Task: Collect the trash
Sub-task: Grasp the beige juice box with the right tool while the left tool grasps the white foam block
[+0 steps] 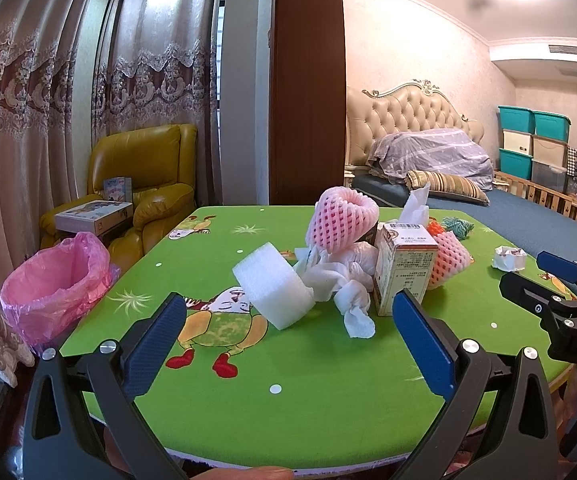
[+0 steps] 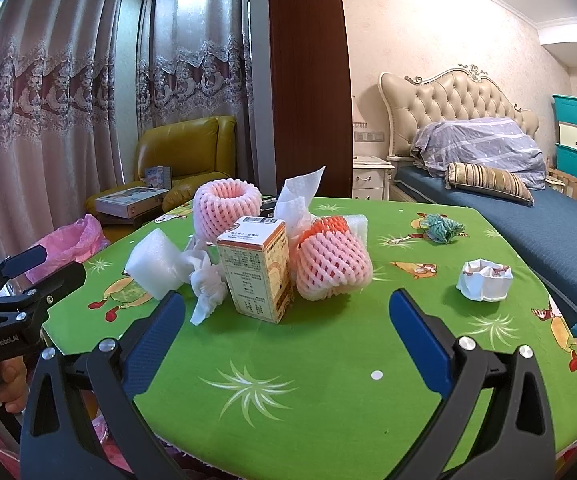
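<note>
Left wrist view
Left gripper (image 1: 288, 320): the jaws are spread wide and nothing is held; it hangs above the near part of the green table (image 1: 308, 392).
Trash heap: a white foam block (image 1: 274, 290), crumpled tissue (image 1: 344, 284), a small carton (image 1: 404, 266) and a pink foam net (image 1: 342, 224) are bunched at the table's middle, several of them touching.
Bin: a pink bag-lined bin (image 1: 54, 280) is seen beside the table's left edge, below the tabletop.
Risk: the foam block is tilted on an edge and judged light; it could be pushed away by one finger rather than clamped. If the tissue is taken, the carton touching it could be dragged over.

Right wrist view
Right gripper (image 2: 288, 320): the jaws are likewise wide apart and empty, aimed at the carton (image 2: 254, 268) standing upright just ahead.
Near neighbours: an orange-pink foam net (image 2: 334, 262) is pressed against the carton's right side; a crumpled paper cup (image 2: 484, 280) and a teal yarn tangle (image 2: 442, 228) lie well apart to the right.
Risk: the carton could be toppled by a skewed approach, and the soft net could be squeezed and slip out. With the left gripper (image 2: 20, 280) close by, a collision over the heap is possible. A drop released early could miss the bin (image 2: 70, 246).
</note>
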### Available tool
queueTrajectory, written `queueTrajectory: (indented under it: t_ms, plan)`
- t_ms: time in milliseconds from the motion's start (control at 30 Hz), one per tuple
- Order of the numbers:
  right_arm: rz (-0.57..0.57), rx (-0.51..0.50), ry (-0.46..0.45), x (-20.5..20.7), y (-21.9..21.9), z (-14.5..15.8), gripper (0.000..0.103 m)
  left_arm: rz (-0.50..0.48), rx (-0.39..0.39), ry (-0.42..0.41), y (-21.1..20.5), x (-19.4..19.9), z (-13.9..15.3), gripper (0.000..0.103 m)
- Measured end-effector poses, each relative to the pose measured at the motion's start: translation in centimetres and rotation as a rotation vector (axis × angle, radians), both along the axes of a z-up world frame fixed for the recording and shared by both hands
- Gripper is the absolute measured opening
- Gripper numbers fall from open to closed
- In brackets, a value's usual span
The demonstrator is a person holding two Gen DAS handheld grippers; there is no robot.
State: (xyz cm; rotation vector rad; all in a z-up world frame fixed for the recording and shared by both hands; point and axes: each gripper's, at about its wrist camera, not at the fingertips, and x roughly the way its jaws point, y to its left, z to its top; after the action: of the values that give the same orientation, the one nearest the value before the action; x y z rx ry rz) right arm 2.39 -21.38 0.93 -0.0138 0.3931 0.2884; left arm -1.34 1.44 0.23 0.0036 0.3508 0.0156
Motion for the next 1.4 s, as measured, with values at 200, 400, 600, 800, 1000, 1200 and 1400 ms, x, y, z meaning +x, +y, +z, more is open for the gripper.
queueTrajectory:
  t_ms: [200,400,600,800,1000,1200,1400]
  plan:
    - [-0.031,-0.026,0.026,1.1,-0.3,-0.5,0.099,0.004,-0.029,0.04,1.2,1.2,-0.6,0.097]
    - [-0.06,-0.036,0.091,3.9,-0.8,-1.5,0.099,0.067,-0.037,0.107,3.7,3.8,-1.2,0.097]
    - [-0.013,-0.017,0.11,6.2,1.2,-1.9,0.099,0.093,-0.093,0.213,5.9,6.6,-2.4,0.097]
    - [0.025,-0.046,0.104,8.7,4.7,-2.0,0.099,0.142,-0.061,0.229,7.3,6.5,-3.6,0.097]
    - [-0.007,-0.08,0.132,11.2,7.2,-2.6,0.084,0.125,-0.111,0.219,7.6,6.7,-3.9,0.097]
    - [-0.006,-0.012,0.146,11.6,5.1,-2.9,0.055,0.076,-0.138,0.233,6.0,8.6,-3.6,0.097]
    - [0.007,0.001,0.088,9.3,2.9,-2.2,0.055,0.074,-0.084,0.199,3.3,10.6,-3.1,0.095]
